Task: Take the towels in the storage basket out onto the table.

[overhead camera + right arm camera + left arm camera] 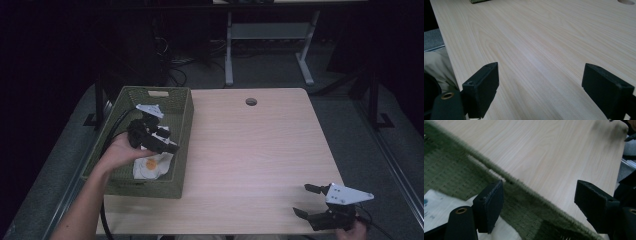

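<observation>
Left gripper (167, 141) is positioned over the green woven basket (182, 107) at the table's (260, 150) left side, jaws wide apart and holding nothing. In the left gripper view the basket's near wall and rim (529, 192) run diagonally between the two jaws — one jaw sits over the basket interior, the other over bare tabletop (544, 152) beyond the rim. A white packet with an orange mark (151, 165) lies on the basket floor just below and behind the fingers; its white edge (439, 205) appears beside the inner jaw, not gripped and, as far as can be judged, not touched.

Right gripper (306, 200) is at the table's near right corner, well apart from the basket — jaws spread wide, bare wood (536, 50) between them, nothing held.
</observation>
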A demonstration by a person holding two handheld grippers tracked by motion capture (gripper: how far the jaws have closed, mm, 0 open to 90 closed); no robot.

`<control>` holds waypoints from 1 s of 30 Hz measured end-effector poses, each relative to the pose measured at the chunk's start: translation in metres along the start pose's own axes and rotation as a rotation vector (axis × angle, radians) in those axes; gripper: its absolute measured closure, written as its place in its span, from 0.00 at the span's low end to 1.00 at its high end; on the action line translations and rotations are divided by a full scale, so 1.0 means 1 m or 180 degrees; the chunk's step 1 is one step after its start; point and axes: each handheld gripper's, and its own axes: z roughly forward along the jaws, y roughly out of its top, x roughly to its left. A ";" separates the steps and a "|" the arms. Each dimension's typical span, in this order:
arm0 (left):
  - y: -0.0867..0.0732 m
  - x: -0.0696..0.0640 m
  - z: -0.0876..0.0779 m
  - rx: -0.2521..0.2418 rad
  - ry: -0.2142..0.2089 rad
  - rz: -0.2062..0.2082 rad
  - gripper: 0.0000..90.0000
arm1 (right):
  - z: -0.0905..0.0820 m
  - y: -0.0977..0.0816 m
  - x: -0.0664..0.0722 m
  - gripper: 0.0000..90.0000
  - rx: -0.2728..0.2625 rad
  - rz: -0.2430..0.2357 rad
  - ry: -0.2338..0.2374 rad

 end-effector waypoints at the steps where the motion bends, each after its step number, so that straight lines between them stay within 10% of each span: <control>1: -0.005 0.005 -0.003 -0.0013 0.0049 -0.0070 0.26 | 0.000 0.000 0.000 0.15 0.0011 0.0011 0.0000; 30: -0.048 0.046 -0.002 0.0383 0.0675 -0.0691 0.27 | -0.001 0.001 0.001 0.15 -0.0007 0.0000 0.0008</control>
